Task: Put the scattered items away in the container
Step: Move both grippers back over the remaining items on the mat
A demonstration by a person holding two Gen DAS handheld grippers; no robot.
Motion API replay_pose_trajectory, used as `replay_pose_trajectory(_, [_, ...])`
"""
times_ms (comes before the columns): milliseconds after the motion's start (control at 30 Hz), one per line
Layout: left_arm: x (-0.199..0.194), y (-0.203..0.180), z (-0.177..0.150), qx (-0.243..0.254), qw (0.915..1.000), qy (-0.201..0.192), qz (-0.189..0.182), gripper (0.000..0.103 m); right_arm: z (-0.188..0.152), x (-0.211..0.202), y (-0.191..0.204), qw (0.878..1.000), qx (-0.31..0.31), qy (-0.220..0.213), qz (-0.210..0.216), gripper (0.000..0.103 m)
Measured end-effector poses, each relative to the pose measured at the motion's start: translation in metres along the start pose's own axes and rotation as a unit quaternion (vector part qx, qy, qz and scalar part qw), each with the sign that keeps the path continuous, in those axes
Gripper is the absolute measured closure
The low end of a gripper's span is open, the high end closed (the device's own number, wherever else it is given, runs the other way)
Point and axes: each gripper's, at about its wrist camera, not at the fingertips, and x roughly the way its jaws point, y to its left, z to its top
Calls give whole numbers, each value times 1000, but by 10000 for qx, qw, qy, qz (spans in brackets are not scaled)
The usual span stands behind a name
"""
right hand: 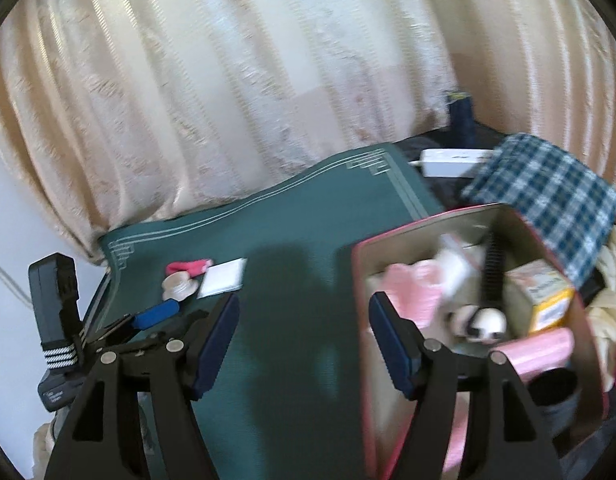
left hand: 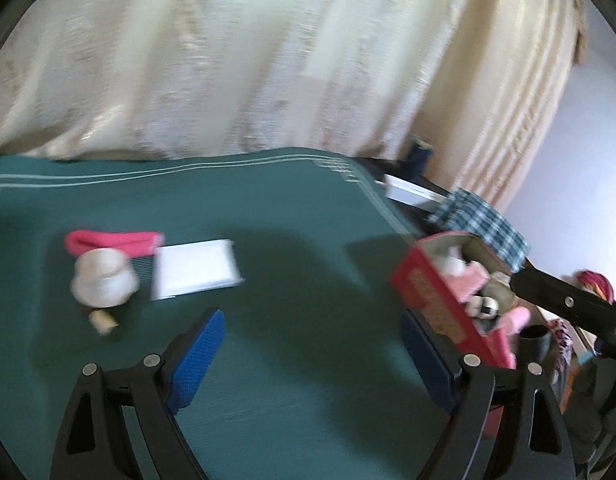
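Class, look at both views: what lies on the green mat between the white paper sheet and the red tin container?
Only bare green mat, shadowed, lies between the white paper sheet and the red tin container in both views.

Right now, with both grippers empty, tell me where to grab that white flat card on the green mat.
Take the white card by its free right edge, coming in low from the right with the left gripper; it lies flat, and the pink roll and white spool probably crowd its left.
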Motion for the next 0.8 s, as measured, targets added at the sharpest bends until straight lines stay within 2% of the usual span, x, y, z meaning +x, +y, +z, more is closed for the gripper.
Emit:
replay_pose_trajectory(200, [-17, 51, -2, -236, 9988, -105, 427, 12, -4, 25, 33, 9994, -197, 236, 179, 31])
replay_pose_trajectory(367, [-17, 83, 2, -196, 9967, -133, 774, 12, -8, 47, 54, 9984, -302, 419, 250, 31])
replay_pose_trajectory(567, [-1, 113, 13, -70, 9955, -103, 943, 12, -13, 73, 70, 9970, -357, 620, 286, 31])
replay_pose_trajectory(800, [26, 134, 26, -46, 9952, 88, 973, 12, -17, 101, 83, 9953, -410, 827, 290, 31])
